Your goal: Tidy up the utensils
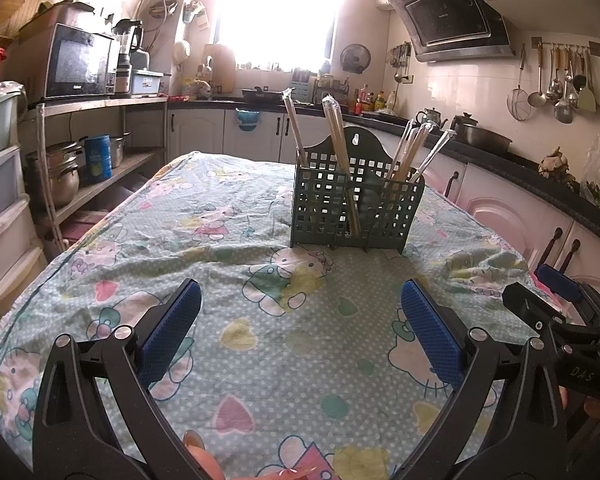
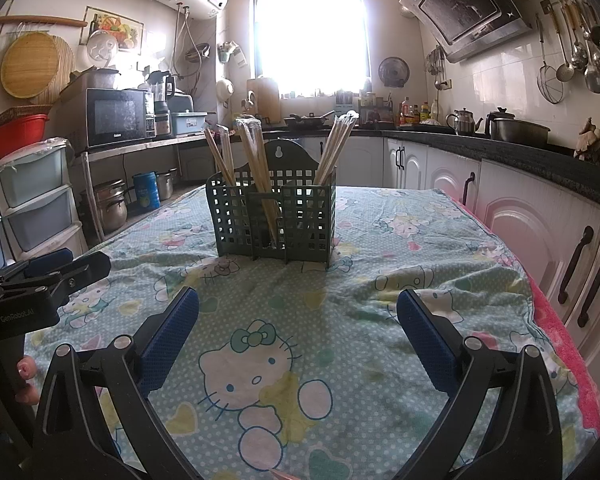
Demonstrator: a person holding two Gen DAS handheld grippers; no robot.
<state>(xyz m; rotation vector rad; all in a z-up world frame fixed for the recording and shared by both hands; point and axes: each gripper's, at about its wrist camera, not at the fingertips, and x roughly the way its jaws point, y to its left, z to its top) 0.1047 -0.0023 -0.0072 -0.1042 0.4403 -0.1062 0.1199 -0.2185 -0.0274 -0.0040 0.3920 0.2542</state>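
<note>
A dark green slotted utensil holder (image 1: 358, 204) (image 2: 274, 216) stands upright on the table with the cartoon-print cloth (image 1: 236, 264) (image 2: 380, 248). Several wrapped chopstick pairs (image 1: 338, 132) (image 2: 256, 156) stick up from its compartments. My left gripper (image 1: 300, 332) hovers low over the cloth in front of the holder, open and empty. My right gripper (image 2: 298, 332) is also open and empty, short of the holder. Each gripper shows at the edge of the other's view: the right gripper's fingertips (image 1: 556, 284) at the right, the left gripper's fingertips (image 2: 80, 266) at the left.
Kitchen counters (image 2: 500, 152) with a pot and kettle run along the right; white cabinets (image 2: 540, 232) stand close to the table's right edge. A shelf with a microwave (image 1: 80, 64) and plastic drawers (image 2: 36, 204) stand at the left. A hand (image 2: 26, 372) grips the left handle.
</note>
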